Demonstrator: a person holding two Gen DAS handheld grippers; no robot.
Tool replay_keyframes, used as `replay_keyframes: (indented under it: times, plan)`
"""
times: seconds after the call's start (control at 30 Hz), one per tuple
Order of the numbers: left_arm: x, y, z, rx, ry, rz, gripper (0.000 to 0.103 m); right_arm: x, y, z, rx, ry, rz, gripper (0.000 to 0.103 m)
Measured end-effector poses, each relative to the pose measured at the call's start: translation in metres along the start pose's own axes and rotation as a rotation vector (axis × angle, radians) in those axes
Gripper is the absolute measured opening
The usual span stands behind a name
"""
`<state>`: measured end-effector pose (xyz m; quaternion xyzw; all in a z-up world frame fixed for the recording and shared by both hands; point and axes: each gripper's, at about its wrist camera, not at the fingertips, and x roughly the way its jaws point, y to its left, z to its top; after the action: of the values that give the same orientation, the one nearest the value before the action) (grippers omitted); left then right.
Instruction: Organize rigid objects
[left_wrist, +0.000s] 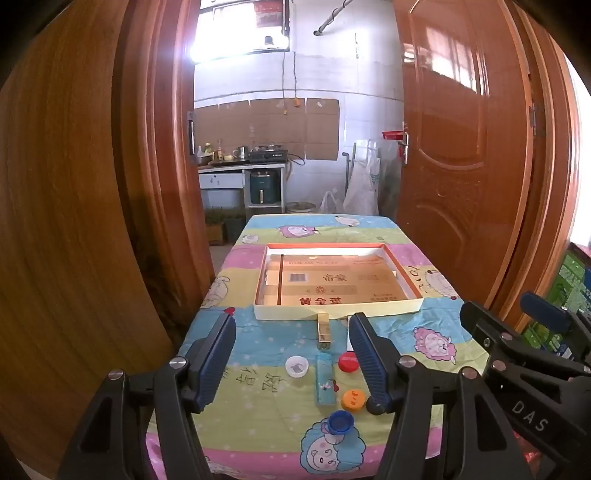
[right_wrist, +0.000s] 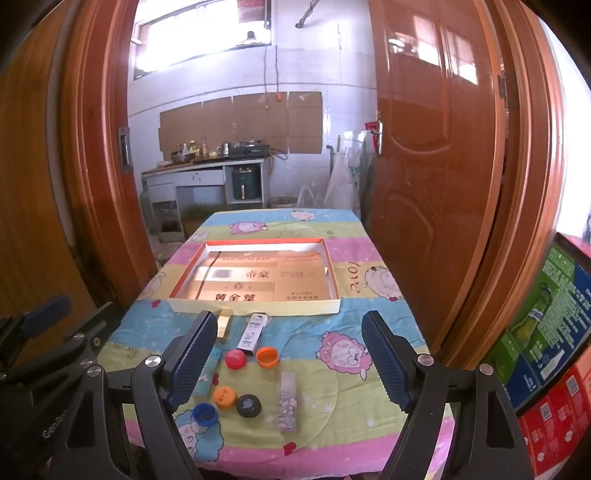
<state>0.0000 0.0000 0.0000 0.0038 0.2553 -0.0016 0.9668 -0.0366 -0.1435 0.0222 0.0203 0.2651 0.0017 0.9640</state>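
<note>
Both grippers (left_wrist: 291, 358) (right_wrist: 290, 354) gaping, empty; caps (right_wrist: 235, 359) crowd lighters (right_wrist: 288, 400) at 6 o'clock of tray (right_wrist: 255, 305); risks knocking neighbours.

"DAS" on right gripper (left_wrist: 528, 413); "love" on tablecloth (right_wrist: 356, 282).

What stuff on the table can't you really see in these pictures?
- Black cap, left wrist view: half hidden behind a finger of the left gripper.
- Blue lighter, right wrist view: mostly covered by a finger of the right gripper.
- Print inside the box, both views: washed out by glare.
</note>
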Motion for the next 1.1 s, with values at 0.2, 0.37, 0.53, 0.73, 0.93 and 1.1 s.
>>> replay_keyframes:
  times: [0.2,0.37,0.53,0.73,0.93,1.1]
  plan:
    - [-0.003,-0.004,0.0,0.001,-0.003,0.01,0.064,0.001,0.0,0.0,-0.001,0.001,0.0,0.082]
    - [0.001,-0.01,0.001,-0.004,0.005,0.003,0.064,0.001,0.0,-0.001,0.002,0.0,0.002,0.082]
    - [0.001,-0.003,-0.005,-0.015,0.007,0.002,0.064,0.002,0.001,-0.001,0.0,0.001,0.002,0.082]
    - [0.002,-0.001,-0.004,-0.017,0.011,-0.003,0.064,0.002,0.0,0.0,0.001,0.002,0.002,0.081]
    - [0.002,-0.001,-0.003,-0.014,0.012,-0.001,0.064,0.002,0.002,-0.001,0.0,0.003,0.003,0.082]
    - [0.001,-0.001,-0.003,-0.013,0.014,-0.002,0.064,0.003,0.003,-0.002,0.0,0.003,0.003,0.082]
